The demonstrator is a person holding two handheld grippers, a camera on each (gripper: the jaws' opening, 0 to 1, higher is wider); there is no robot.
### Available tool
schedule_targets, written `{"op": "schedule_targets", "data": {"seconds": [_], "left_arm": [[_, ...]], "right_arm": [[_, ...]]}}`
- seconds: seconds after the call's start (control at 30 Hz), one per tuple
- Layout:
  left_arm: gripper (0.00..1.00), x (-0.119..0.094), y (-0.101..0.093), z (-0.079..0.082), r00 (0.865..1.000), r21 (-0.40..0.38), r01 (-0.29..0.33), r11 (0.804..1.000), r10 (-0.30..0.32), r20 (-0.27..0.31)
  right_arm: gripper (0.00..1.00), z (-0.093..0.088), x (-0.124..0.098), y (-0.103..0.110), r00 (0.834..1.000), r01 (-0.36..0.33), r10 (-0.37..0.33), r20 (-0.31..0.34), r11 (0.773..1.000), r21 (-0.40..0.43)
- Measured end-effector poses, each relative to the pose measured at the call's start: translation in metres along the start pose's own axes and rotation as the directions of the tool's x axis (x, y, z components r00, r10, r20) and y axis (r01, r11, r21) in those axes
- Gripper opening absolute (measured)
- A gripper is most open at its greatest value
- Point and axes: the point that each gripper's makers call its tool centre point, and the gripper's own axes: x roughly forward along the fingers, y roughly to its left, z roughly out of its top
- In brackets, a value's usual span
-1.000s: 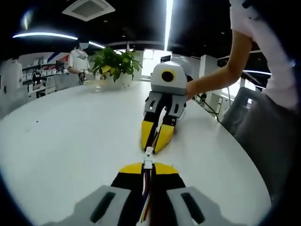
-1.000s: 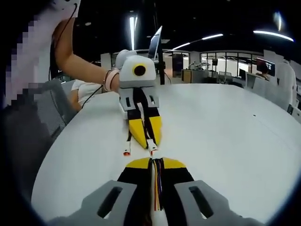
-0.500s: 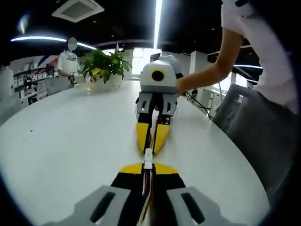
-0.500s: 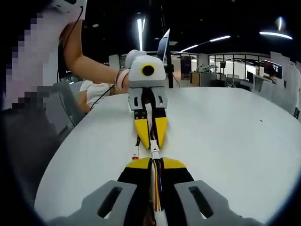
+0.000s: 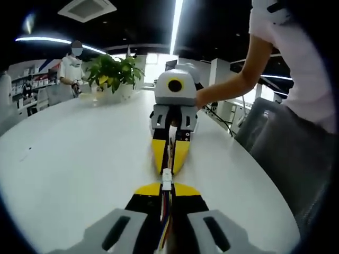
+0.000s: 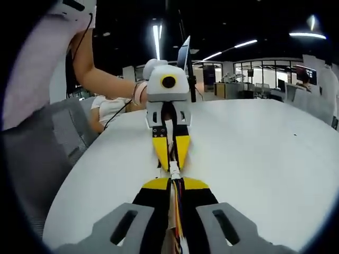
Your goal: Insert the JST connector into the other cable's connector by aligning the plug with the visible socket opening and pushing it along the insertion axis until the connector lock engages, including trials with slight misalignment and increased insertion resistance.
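Connectors meet tip to tip between the two grippers, just above the white counter (image 5: 69, 159). White JST connector (image 5: 166, 179) sits at the tip of the left gripper (image 5: 166, 189), with a bundle of coloured wires (image 5: 165, 211) running back between its yellow-and-black jaws. Facing it, the other cable's connector (image 6: 173, 168), also white, sticks out of the right gripper (image 6: 175, 182), trailing its own coloured wires (image 6: 176, 211). The two white housings touch end to end; whether the lock has caught cannot be told at this size.

Left gripper: jaws pressed together on the wires just behind the JST connector. Right gripper: jaws likewise pinched on its cable behind the connector. Both grippers point straight at each other, yellow tips nearly touching.

Around: a person's bare forearm (image 5: 233, 87) reaches in from the right of the left gripper view; a grey chair (image 5: 280, 143) stands at the counter edge. A potted plant (image 5: 111, 74) sits on the far side of the counter, well apart from the work. Nothing lies between the grippers but the connectors.
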Motion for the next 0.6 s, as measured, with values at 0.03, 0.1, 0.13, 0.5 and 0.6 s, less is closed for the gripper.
{"op": "schedule_targets", "data": {"seconds": [0.03,0.1,0.13,0.5,0.6], "left_arm": [[0.00,0.000,0.000,0.001,1.000,0.012,-0.002,1.000,0.002,-0.002],[0.00,-0.001,0.000,0.002,1.000,0.013,0.001,1.000,-0.001,-0.001],[0.00,0.000,-0.001,0.003,1.000,0.015,0.007,1.000,-0.007,-0.002],[0.00,0.006,0.009,0.000,0.999,0.042,-0.005,0.999,0.006,-0.035],[0.00,0.007,0.014,0.000,0.999,0.046,-0.010,0.999,0.012,-0.030]], "right_arm": [[0.04,0.000,0.000,0.000,1.000,0.002,-0.002,0.001,1.000,0.000],[0.04,0.002,0.000,0.000,1.000,-0.001,0.001,0.008,1.000,0.005],[0.04,0.004,0.001,0.002,1.000,-0.012,0.012,0.012,1.000,0.005],[0.04,0.000,-0.002,-0.008,1.000,0.015,-0.015,-0.007,1.000,-0.012],[0.04,-0.001,-0.002,-0.012,1.000,0.028,-0.029,-0.008,0.999,-0.020]]}}
